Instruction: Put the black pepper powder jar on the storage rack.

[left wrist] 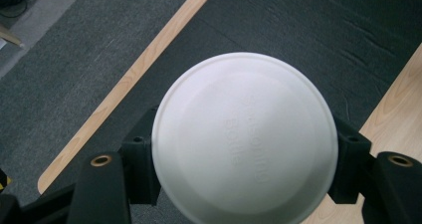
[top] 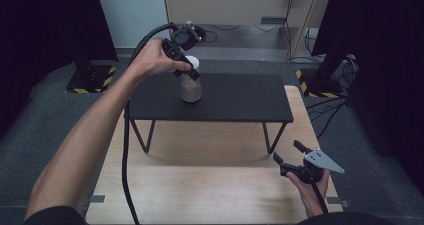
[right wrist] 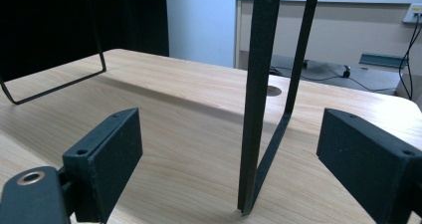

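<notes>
Wooden table [top: 210, 185] takes up the lower centre of the high view, light grain, grey carpet around it. On it stands a black shelf [top: 235, 97] on thin metal legs, mid-frame, its top flat and dark.

Left forearm runs from the bottom left corner up to the upper middle of the frame. Left hand [top: 152, 60] holds the left gripper [top: 190, 75] above the shelf's left half, tilted down at the cup. Its black cable [top: 127, 155] loops over the hand and drops down the left side of the table.

Cup [top: 191, 87]: translucent body, white lid, upright on the shelf top, left of centre. In the left gripper view the white lid [left wrist: 244, 137] sits in the middle of the frame, embossed lettering too faint to read, a black jaw pressed against each side of it. Jaws are clamped on the cup just under the lid.

Right hand [top: 310, 190] is at the lower right of the high view, over the table's near right corner, well apart from the cup. Right gripper [top: 290, 152] points up-left, grey three-cornered plate [top: 322, 161] on top. In the right gripper view its jaws stand wide apart, nothing between them but bare table; one shelf leg [right wrist: 259, 99] rises mid-frame beyond them, not touched.
</notes>
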